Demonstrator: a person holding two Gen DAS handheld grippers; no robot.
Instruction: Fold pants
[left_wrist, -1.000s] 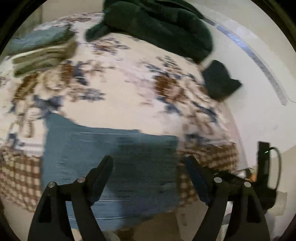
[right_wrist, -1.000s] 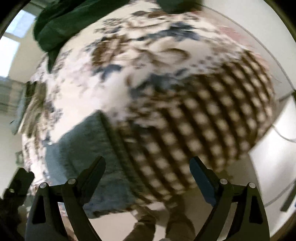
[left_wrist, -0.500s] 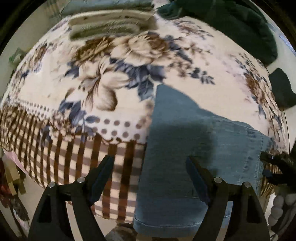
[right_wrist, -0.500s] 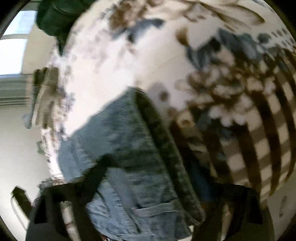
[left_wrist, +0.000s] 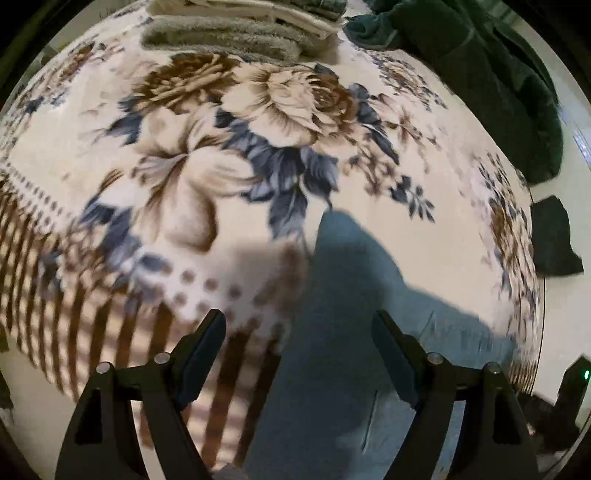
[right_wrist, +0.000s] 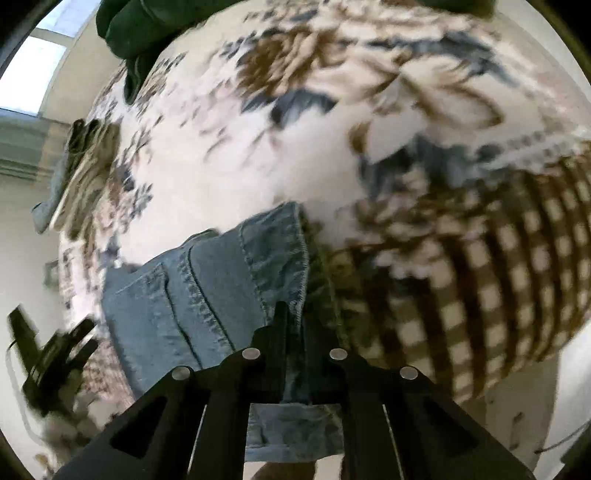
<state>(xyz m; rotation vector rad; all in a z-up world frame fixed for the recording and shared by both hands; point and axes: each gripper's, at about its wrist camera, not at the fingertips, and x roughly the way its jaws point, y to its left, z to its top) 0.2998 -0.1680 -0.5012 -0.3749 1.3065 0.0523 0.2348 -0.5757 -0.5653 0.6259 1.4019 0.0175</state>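
Note:
Light blue jeans (left_wrist: 354, 332) lie on a floral bedspread (left_wrist: 221, 166) near its checked front edge. In the left wrist view my left gripper (left_wrist: 299, 347) is open, just above the left edge of the jeans, touching nothing. In the right wrist view my right gripper (right_wrist: 293, 325) is shut on the hemmed edge of the jeans (right_wrist: 221, 280) and lifts it a little off the bedspread (right_wrist: 258, 155). The left gripper (right_wrist: 55, 354) shows at the far left of that view.
A stack of folded towels and clothes (left_wrist: 240, 33) sits at the far side of the bed. A dark green garment (left_wrist: 491, 74) lies at the back right, with a small dark piece (left_wrist: 554, 240) beside the bed's right edge.
My right gripper has closed on the jeans' edge; it was open before. My left gripper has moved closer to the jeans' left edge and stays open.

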